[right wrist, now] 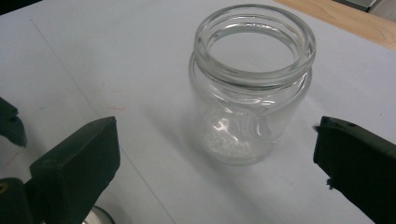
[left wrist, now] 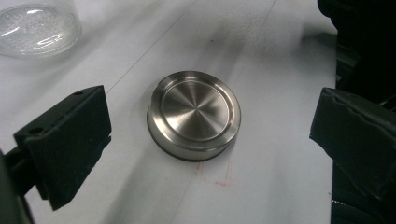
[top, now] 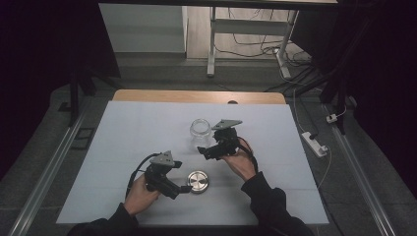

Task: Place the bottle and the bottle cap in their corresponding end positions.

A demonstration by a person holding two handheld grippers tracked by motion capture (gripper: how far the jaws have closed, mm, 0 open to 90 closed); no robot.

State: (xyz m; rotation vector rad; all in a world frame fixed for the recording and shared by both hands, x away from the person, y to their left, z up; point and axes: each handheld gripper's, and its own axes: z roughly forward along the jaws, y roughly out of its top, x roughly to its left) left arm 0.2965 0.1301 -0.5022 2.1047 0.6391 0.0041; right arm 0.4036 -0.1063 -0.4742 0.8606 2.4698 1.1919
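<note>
My left gripper (left wrist: 205, 140) is wide open, holding nothing; round brushed-metal lid (left wrist: 194, 114) lies flat on the worktop (left wrist: 280, 186) just ahead, between the jaws, untouched. My right gripper (right wrist: 215, 163) is also wide open, empty; clear glass jar (right wrist: 250, 84) stands upright, lidless, just ahead.

Setting: an indoor lab or recording workspace, not a home. A wooden-topped table (top: 199, 96) carries a plain white sheet (top: 147, 128) as working surface, lit brightly while dark surroundings fall off to black on both sides. Grey carpet-like flooring (top: 44, 147) runs around it, with long metal floor rails (top: 46, 172) flanking the table. Behind stands a white metal-legged desk frame (top: 211, 44) with loose black cables (top: 255, 49) strewn beneath. A white power strip (top: 314, 143) lies on the floor at right, cable attached.
</note>
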